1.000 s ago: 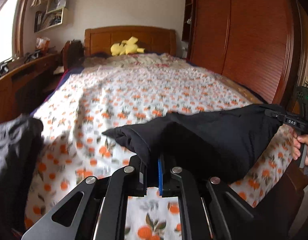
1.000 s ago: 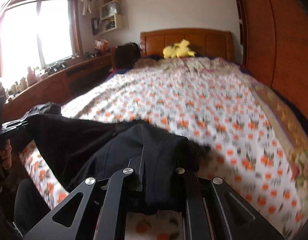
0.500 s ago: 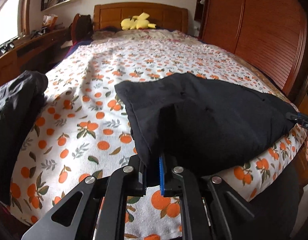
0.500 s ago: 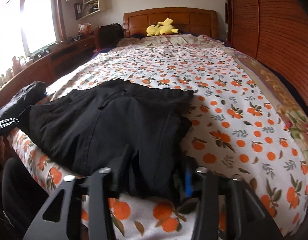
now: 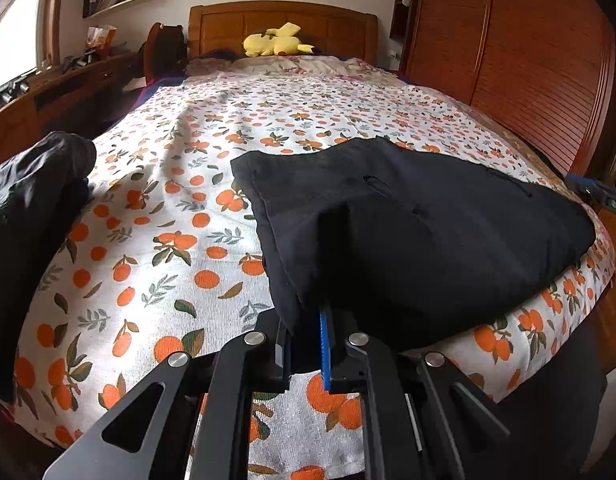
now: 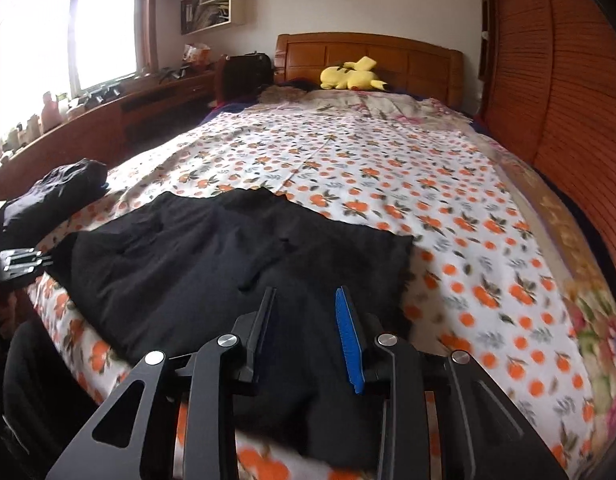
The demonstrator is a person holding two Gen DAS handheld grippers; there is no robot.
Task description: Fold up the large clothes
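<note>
A black garment [image 5: 407, 232] lies folded flat across the near end of the bed's orange-print sheet [image 5: 168, 208]. My left gripper [image 5: 304, 316] is shut on its near left corner, with cloth draped over the fingertips. In the right wrist view the same garment [image 6: 212, 264] spreads out to the left. My right gripper [image 6: 306, 290] hovers just over its near right part, jaws apart and closing, with no cloth pinched between them. The right gripper's tip [image 5: 599, 196] shows at the garment's far right edge, and the left gripper [image 6: 22, 264] at its left corner.
A second pile of dark clothes [image 5: 32, 200] sits at the bed's left edge. A yellow plush toy [image 5: 276, 40] lies by the wooden headboard [image 5: 284, 20]. A wooden wardrobe [image 5: 527, 60] runs along the right, a desk [image 6: 108, 120] under the window on the left.
The garment hung in the air between both grippers, then came down flat onto the bed. My right gripper let go of its edge and drew back; my left lowered, still gripping.
</note>
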